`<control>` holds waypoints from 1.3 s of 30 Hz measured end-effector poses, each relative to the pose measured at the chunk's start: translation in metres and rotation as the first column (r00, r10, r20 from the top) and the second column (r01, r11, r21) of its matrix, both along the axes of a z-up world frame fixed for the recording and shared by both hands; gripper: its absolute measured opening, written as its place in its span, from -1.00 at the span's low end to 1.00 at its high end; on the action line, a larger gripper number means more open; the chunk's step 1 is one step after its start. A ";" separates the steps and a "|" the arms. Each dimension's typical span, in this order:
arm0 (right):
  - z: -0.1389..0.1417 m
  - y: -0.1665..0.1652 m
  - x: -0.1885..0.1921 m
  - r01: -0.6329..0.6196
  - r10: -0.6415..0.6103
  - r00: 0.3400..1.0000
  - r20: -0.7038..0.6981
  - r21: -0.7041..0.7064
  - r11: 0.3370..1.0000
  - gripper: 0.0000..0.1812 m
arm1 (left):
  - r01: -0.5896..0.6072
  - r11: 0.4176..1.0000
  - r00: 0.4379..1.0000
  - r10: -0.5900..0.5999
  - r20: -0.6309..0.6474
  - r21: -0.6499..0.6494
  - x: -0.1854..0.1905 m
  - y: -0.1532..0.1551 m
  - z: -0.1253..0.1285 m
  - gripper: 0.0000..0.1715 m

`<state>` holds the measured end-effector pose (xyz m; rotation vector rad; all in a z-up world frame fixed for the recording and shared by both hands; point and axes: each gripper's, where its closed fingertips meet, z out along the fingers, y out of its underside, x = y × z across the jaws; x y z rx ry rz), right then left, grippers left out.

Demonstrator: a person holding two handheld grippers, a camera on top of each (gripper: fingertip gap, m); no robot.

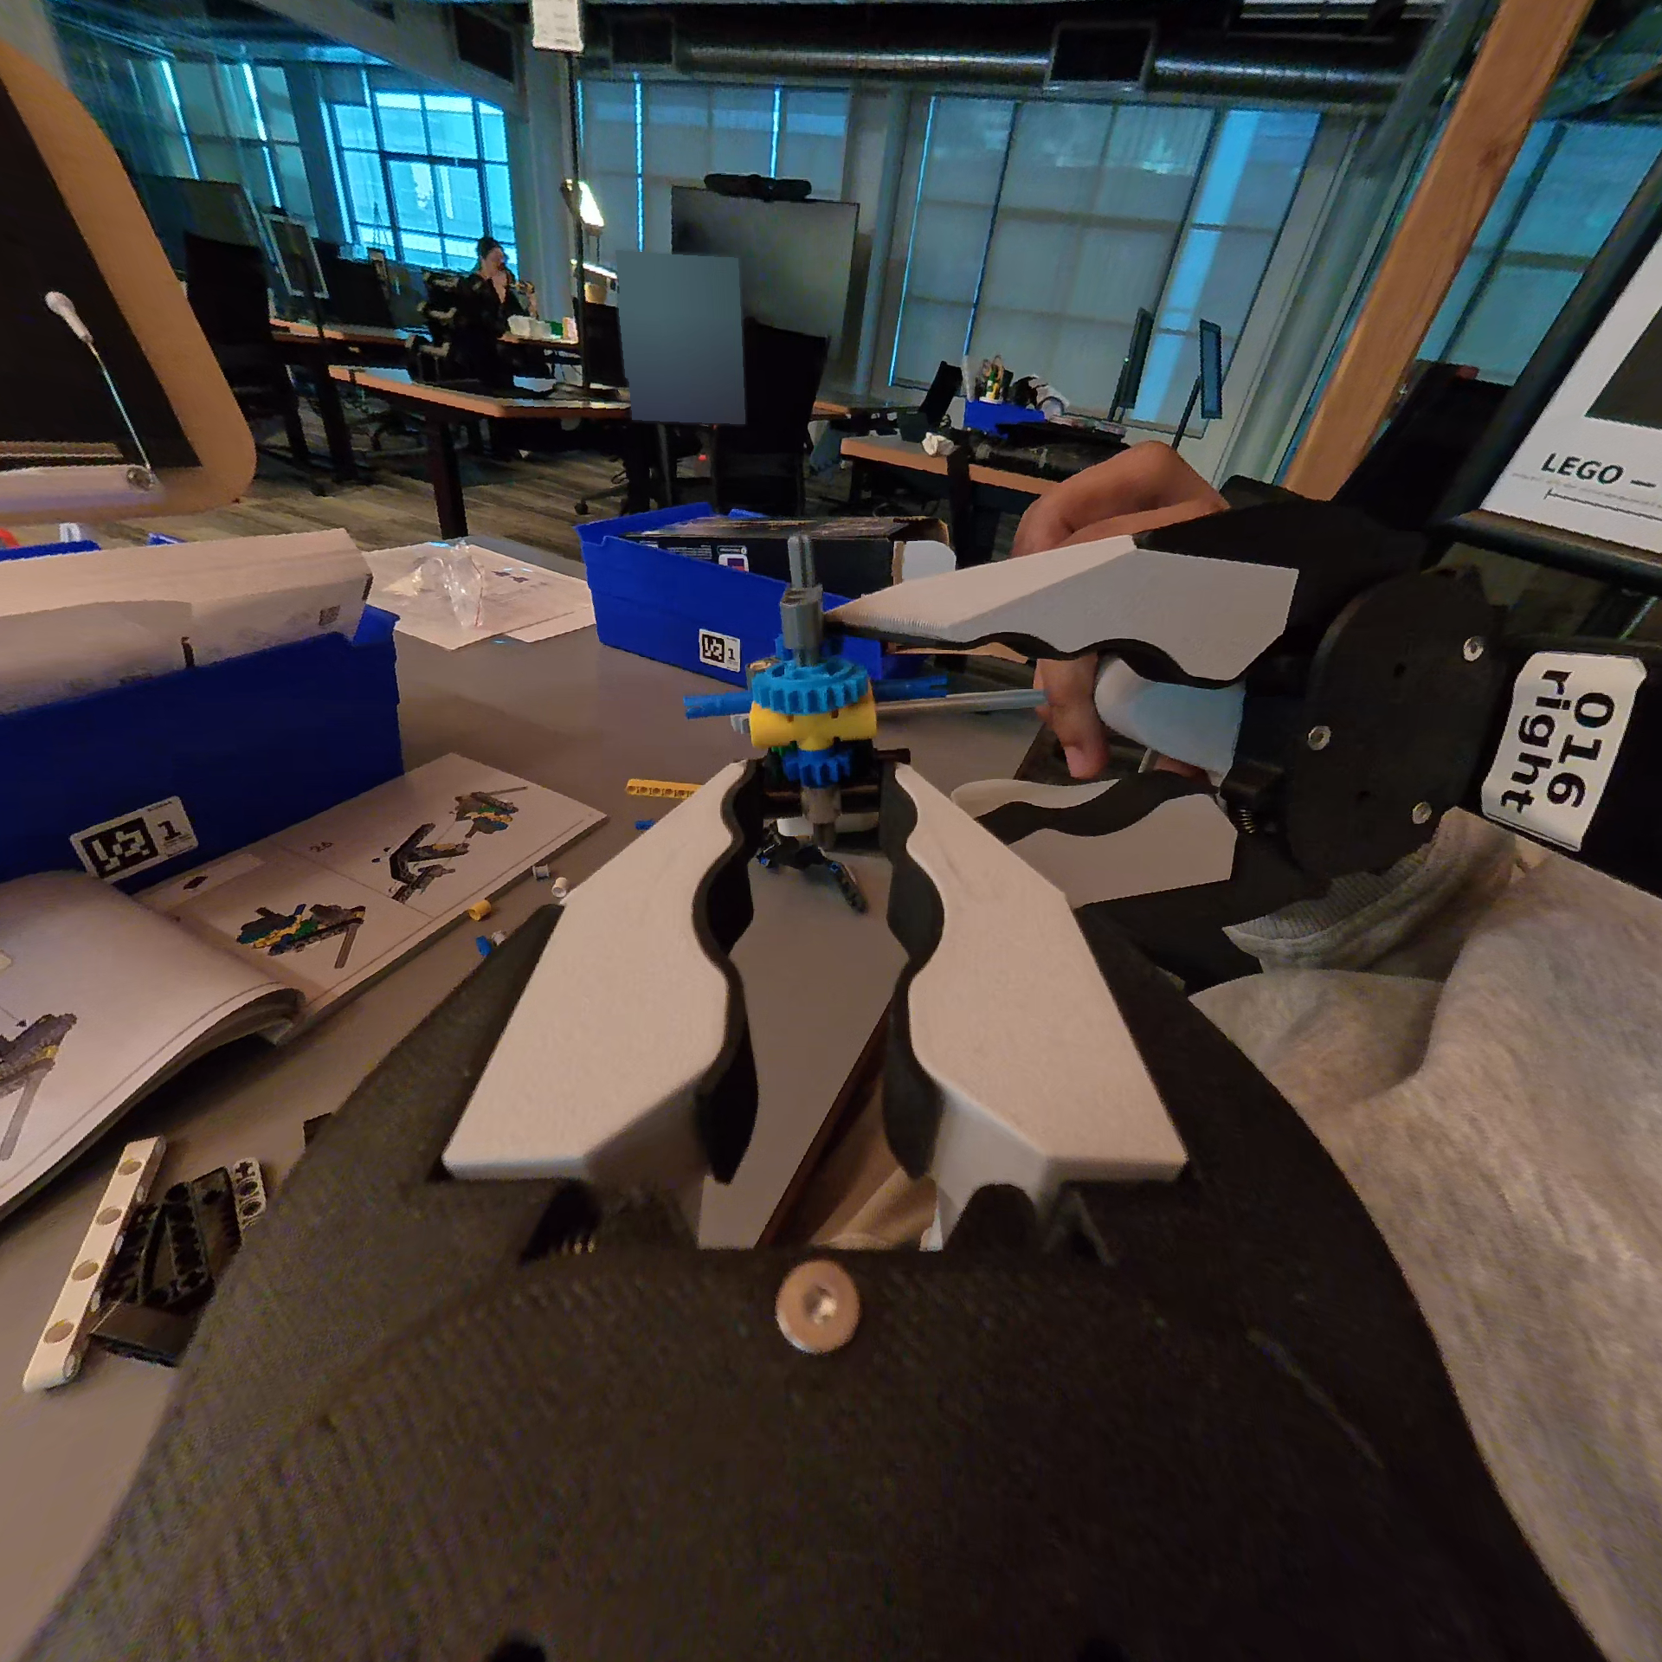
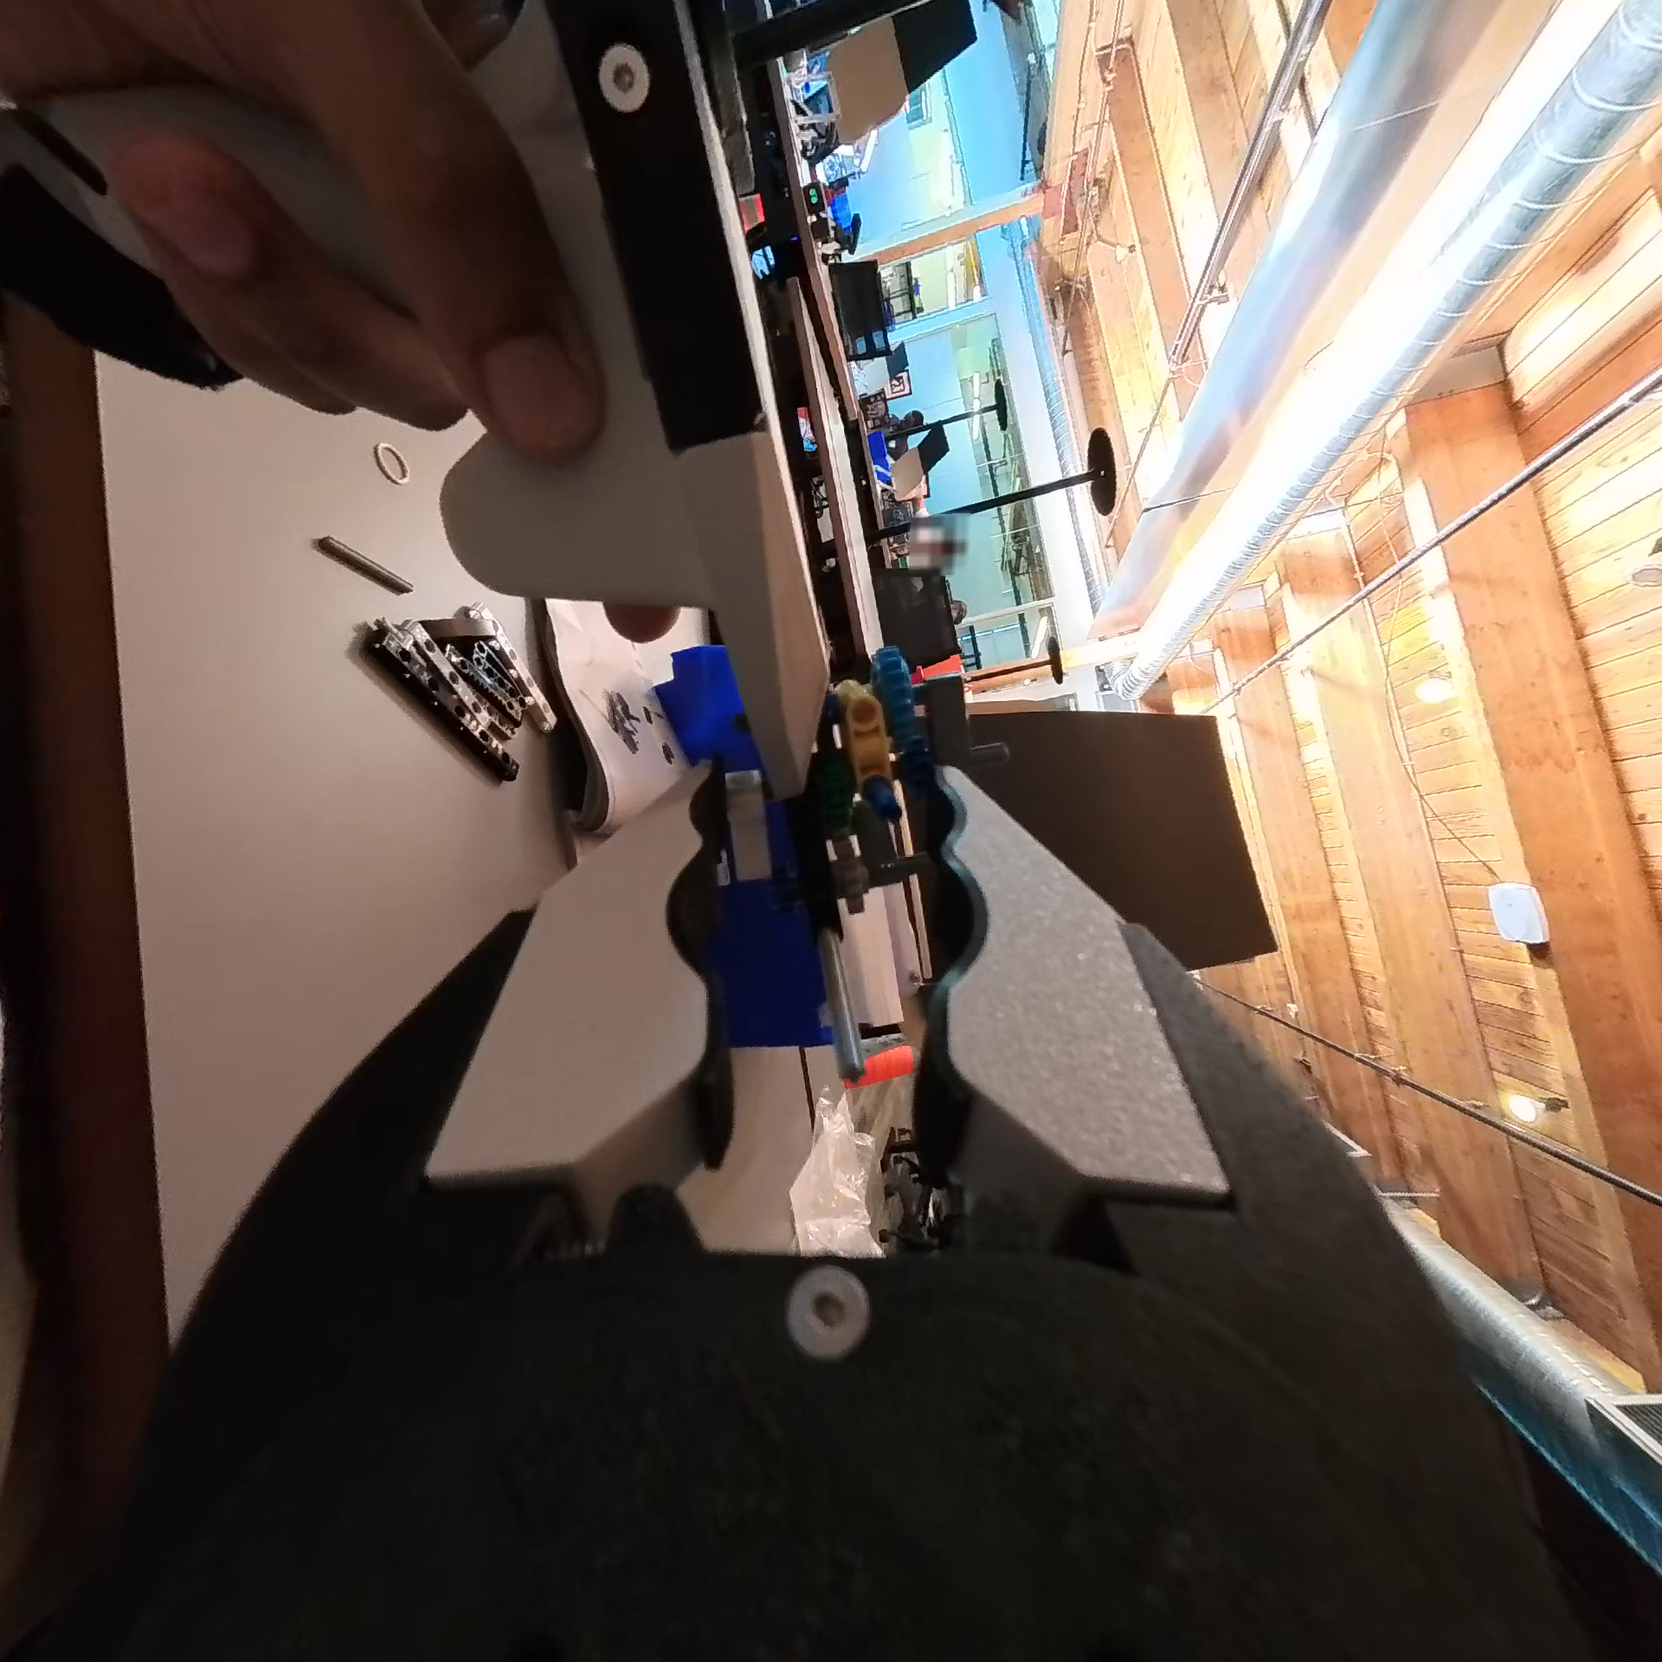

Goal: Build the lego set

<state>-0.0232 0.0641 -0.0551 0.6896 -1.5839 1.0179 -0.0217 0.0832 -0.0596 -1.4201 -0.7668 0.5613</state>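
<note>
The lego assembly has a blue gear on top of a yellow piece, a black base and a grey axle standing up from it. My left gripper is shut on the black base and holds it above the table. My right gripper comes in from the right, open. Its upper fingertip touches the grey connector on the upright axle, and its lower finger lies below, beside my left gripper. In the right wrist view my right gripper straddles the assembly. A long grey axle sticks out towards the camera.
An open instruction booklet lies at the left. Two blue bins stand behind it, the far one holding a black box. A white beam and black parts lie at the front left. Small loose pieces and a plastic bag lie on the grey table.
</note>
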 end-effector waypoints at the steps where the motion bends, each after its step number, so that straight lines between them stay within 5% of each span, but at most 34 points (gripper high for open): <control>1: 0.000 0.001 0.000 0.000 0.000 1.000 0.002 0.002 1.000 -0.52 | 0.000 1.000 1.000 0.000 0.001 0.000 0.000 0.000 0.000 -0.74; 14: 0.002 0.003 0.004 -0.001 0.001 1.000 -0.001 0.004 1.000 -0.53 | 0.006 1.000 1.000 -0.006 -0.015 0.006 0.001 0.000 0.001 -0.74; 28: 0.015 0.006 0.022 -0.013 0.008 0.995 -0.100 -0.046 0.999 -0.51 | 0.036 0.999 0.975 -0.034 -0.221 0.009 0.014 0.002 0.013 -0.74; 39: 0.001 0.003 0.013 -0.016 0.015 0.998 -0.054 -0.029 0.999 -0.52 | 0.054 0.997 0.982 -0.043 -0.183 0.054 0.006 -0.001 0.000 -0.73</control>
